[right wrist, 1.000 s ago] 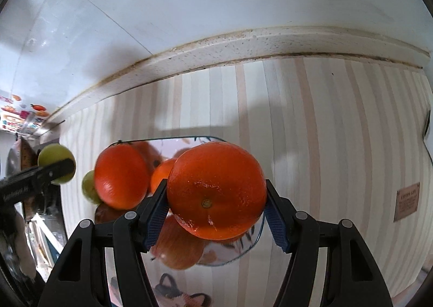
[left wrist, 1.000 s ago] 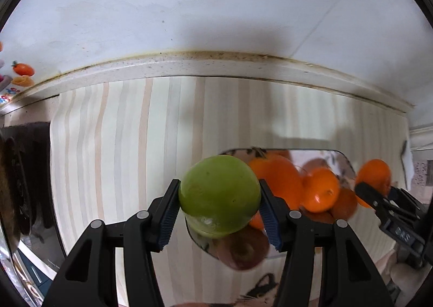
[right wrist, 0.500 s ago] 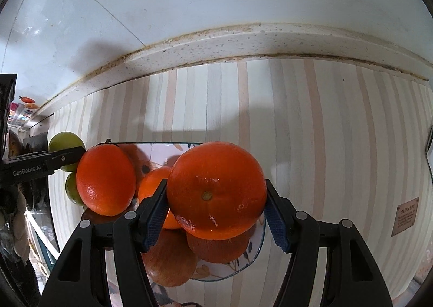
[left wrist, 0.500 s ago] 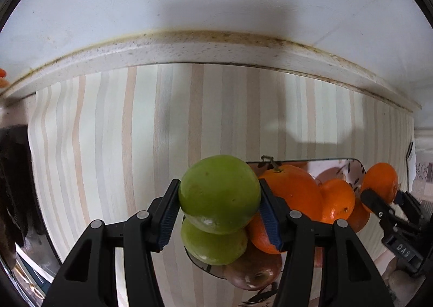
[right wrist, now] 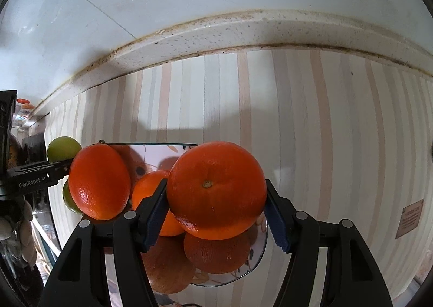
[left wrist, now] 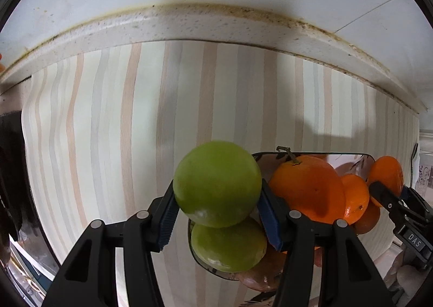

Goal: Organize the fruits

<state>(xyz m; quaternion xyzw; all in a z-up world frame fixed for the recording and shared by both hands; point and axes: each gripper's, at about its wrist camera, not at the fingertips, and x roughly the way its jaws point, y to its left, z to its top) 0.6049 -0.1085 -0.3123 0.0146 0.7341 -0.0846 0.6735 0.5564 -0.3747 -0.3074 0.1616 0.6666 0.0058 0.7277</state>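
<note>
My left gripper (left wrist: 217, 215) is shut on a green apple (left wrist: 216, 182) and holds it above the left edge of a glass fruit plate (left wrist: 351, 156). A second green apple (left wrist: 230, 248) lies on the plate just below it, beside a stemmed orange (left wrist: 308, 188) and a smaller orange (left wrist: 356, 198). My right gripper (right wrist: 216, 209) is shut on a large orange (right wrist: 216, 189) above the right side of the plate (right wrist: 259, 258). Below it lie several oranges (right wrist: 98, 181) and a reddish fruit (right wrist: 167, 269). The left gripper with its apple (right wrist: 63, 148) shows at the left.
The plate stands on a striped cloth (left wrist: 121, 131) covering the counter. A speckled stone ledge (left wrist: 189, 25) and white tiled wall run along the back. A dark object (left wrist: 10, 171) stands at the far left. A small label (right wrist: 412, 216) lies on the cloth at right.
Both grippers have moved forward toward the back wall with their fruit still held. The plate now sits lower and nearer in both views, and the second green apple shows more fully.
</note>
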